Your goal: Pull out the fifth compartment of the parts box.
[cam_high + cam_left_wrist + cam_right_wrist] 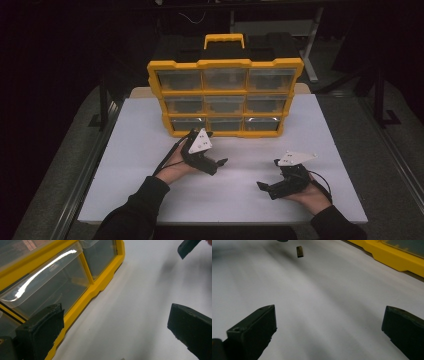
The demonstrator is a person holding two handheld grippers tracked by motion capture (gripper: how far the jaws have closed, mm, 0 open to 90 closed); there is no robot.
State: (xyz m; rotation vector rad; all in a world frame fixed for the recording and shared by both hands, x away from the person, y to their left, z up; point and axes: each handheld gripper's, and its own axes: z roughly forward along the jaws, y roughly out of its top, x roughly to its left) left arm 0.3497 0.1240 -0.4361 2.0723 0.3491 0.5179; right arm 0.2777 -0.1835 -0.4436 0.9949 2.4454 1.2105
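Note:
A yellow organiser (224, 64) with clear plastic drawers and a carry handle stands upright on the white table (150, 200). My left gripper (216, 147) sits low in front of the bottom-left drawer (186, 123), open and holding nothing. In the left gripper view the left gripper (116, 315) has one jaw close to the organiser's yellow base (82, 302), and a clear drawer front (47, 287) lies just beyond it. My right gripper (268, 173) rests near the table's front right, open and empty, pointing left. The right gripper (329, 312) has bare table between its jaws.
The organiser's base (394, 258) crosses the top right of the right gripper view. A small dark tip (299, 251), seemingly the other gripper's jaw, shows far off there. Dark floor and a metal frame (102, 107) surround the table. White surface lies between the two hands.

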